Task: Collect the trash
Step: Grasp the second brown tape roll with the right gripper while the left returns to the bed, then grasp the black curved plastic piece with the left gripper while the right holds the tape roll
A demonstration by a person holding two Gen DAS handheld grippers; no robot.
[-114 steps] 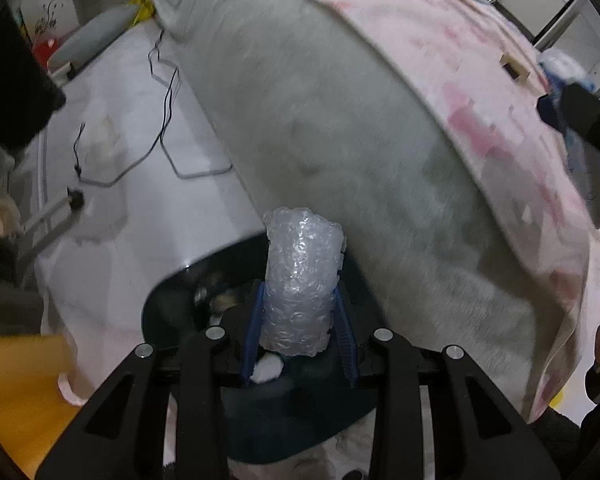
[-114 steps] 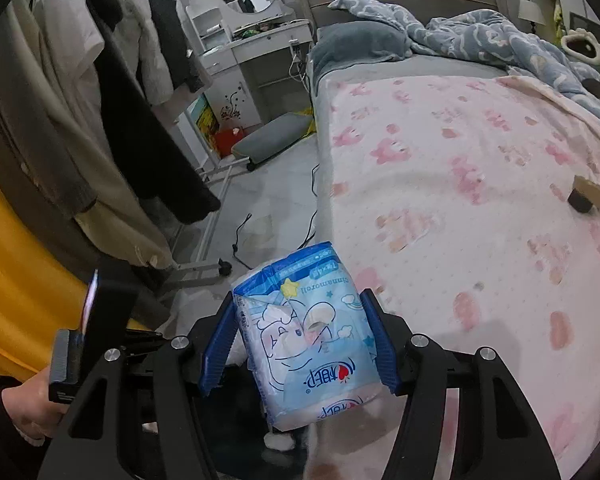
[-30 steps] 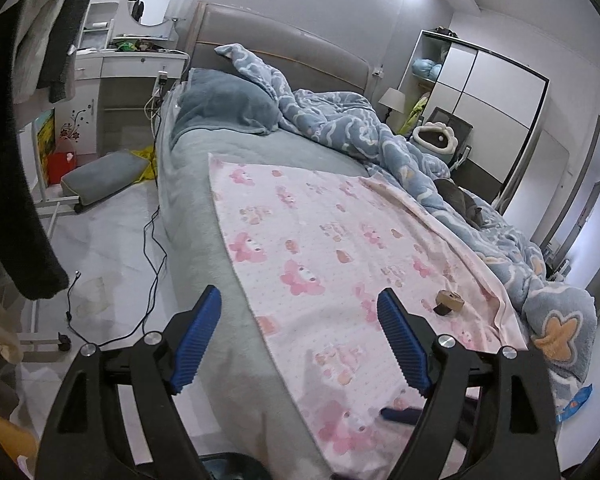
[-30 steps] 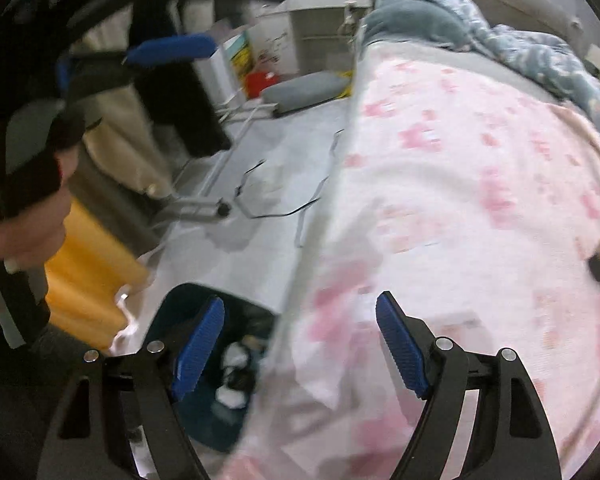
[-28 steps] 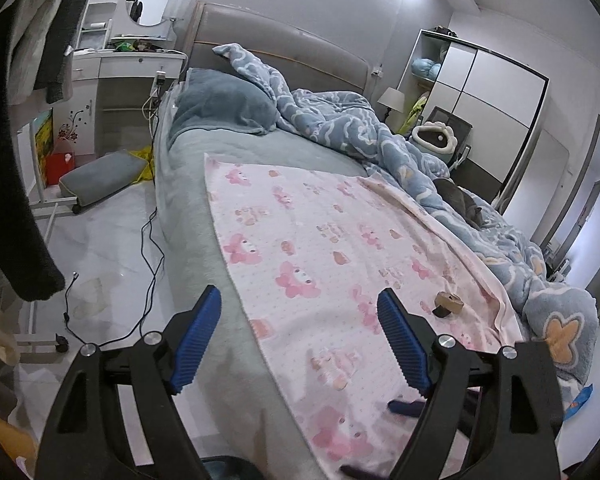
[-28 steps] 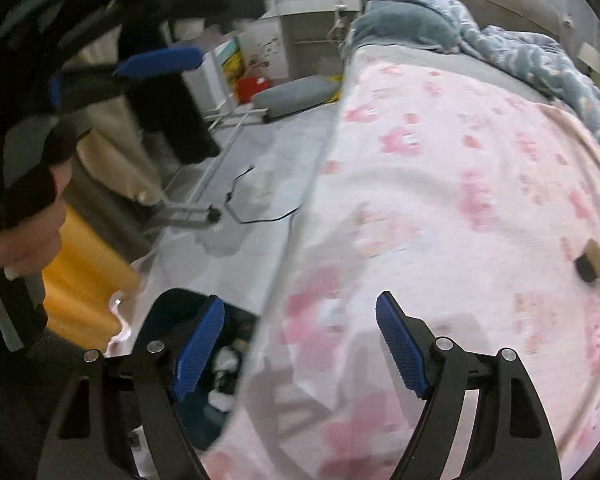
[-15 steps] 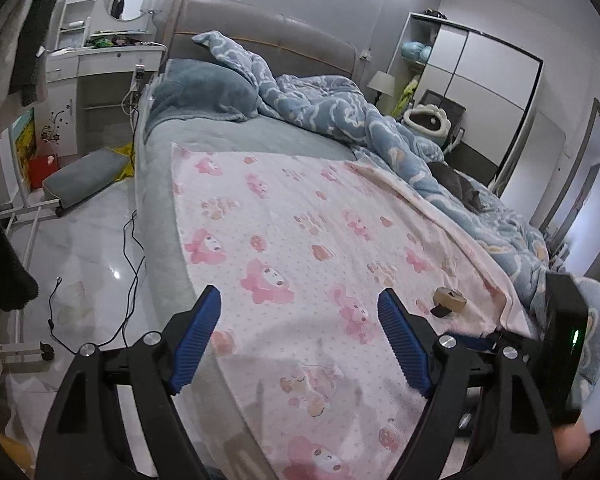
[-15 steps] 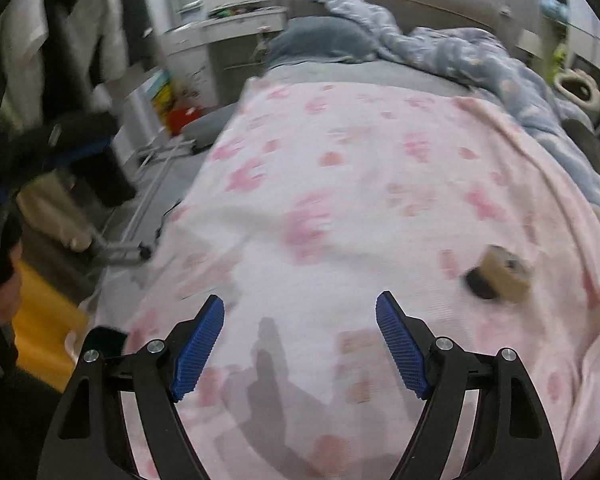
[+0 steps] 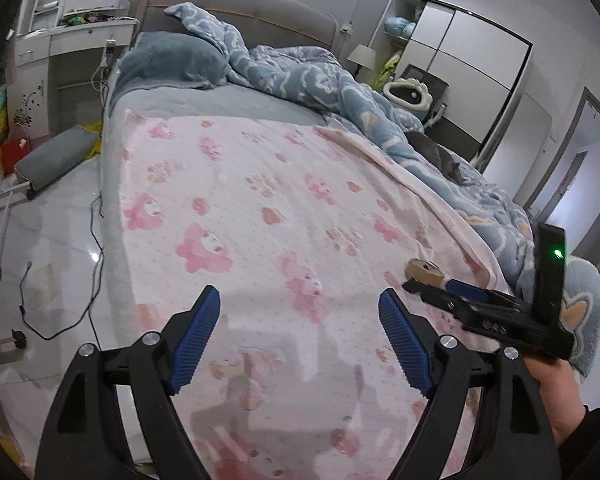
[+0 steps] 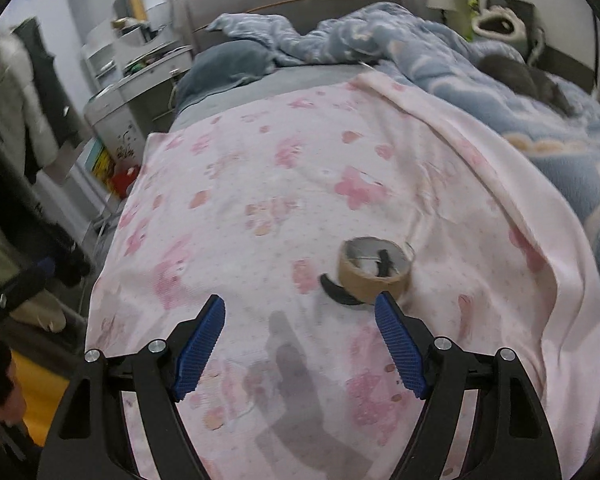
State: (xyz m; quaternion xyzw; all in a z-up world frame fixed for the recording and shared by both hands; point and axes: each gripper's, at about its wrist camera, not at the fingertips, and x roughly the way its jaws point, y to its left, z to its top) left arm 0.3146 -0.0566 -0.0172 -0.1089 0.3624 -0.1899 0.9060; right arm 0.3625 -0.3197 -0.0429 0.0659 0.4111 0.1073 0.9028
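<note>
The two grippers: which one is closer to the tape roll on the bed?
The right gripper. The brown tape roll sits just past its fingertip on the pink blanket. The left gripper is farther away.

Left gripper: blue-padded jaws spread wide, nothing between them, pointing forward and down. Right gripper: jaws apart and closing — nothing between the pads, tilted downward. In the left wrist view the right gripper shows side-on at the right edge, held by the person's right hand — a dark sleeve at the wrist.
</note>
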